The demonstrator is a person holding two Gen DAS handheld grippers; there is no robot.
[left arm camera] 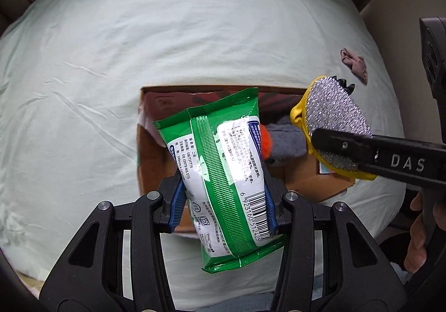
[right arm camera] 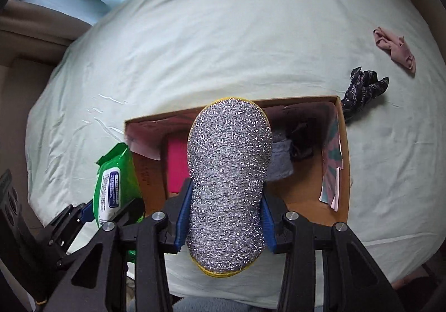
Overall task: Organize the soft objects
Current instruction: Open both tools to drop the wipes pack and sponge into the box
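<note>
The step in hand is dropping two soft things into the open brown cardboard box (right arm camera: 341,161), which sits on a bed covered by a pale green, creased sheet (left arm camera: 139,33). Both items hang over the box's near side, so I judge the next move to be a short descent past the rim, then a release of each.

Over the box's left part, the left hand-held gripper (left arm camera: 224,200) clamps a green and white plastic pack of wet wipes (left arm camera: 223,167) between its blue pads. Over the box's middle, the right hand-held gripper (right arm camera: 225,217) squeezes a silver glittery scouring sponge with a yellow edge (right arm camera: 228,172).

Inside the box lie a grey fluffy toy with an orange patch (left arm camera: 284,142) and a pink flat thing (right arm camera: 177,167). Beyond the box's right corner, a dark patterned crumpled cloth (right arm camera: 362,86) and a dusty pink crumpled cloth (right arm camera: 395,47) wait on the sheet.
</note>
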